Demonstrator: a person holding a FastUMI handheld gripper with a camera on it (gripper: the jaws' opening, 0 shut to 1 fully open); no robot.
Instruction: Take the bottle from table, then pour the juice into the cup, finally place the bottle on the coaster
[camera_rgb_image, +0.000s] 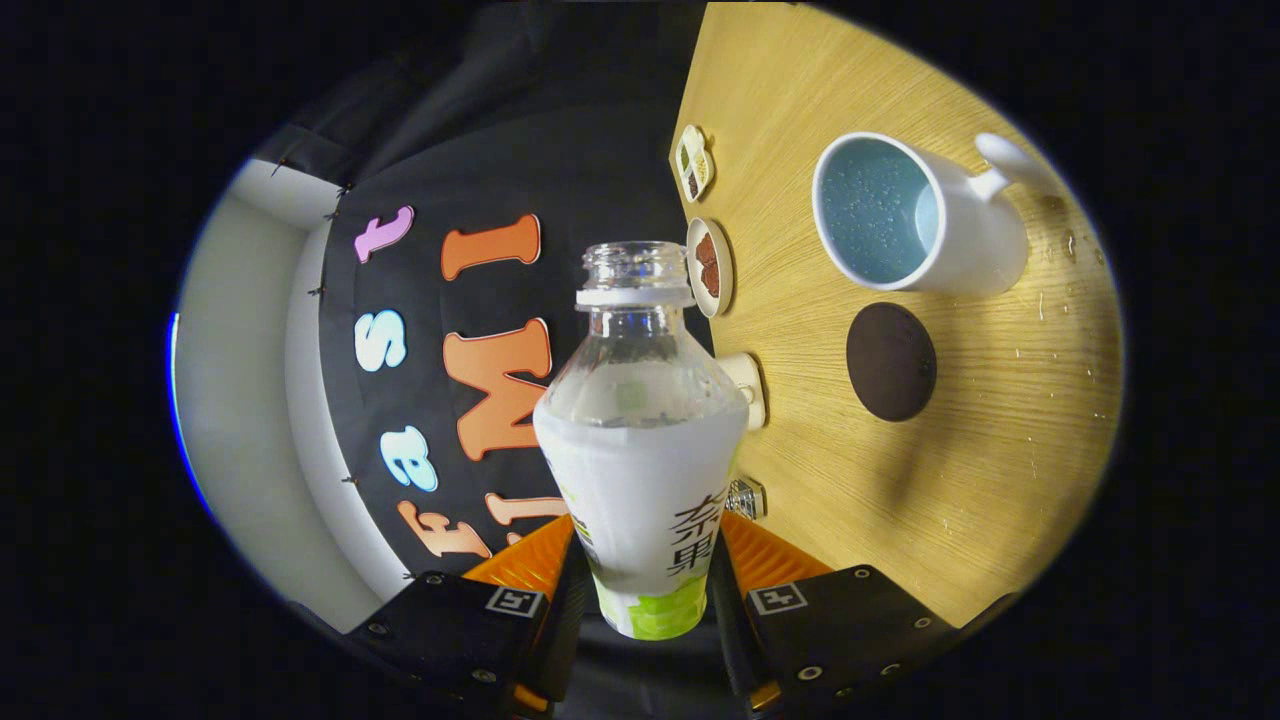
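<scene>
Gripper view: table (1000, 450) turned sideways, so rig is rolled over w/ bottle (640, 470) tipped, prob. mid-pour or ending it. Cup (900, 215) sits off to the side of the bottle neck, inside looks wet. Judgement: level out slowly, then head for coaster (890, 362) just beside cup. Gripper (645, 590) clamped on bottle's lower body, fingers either side.
</scene>
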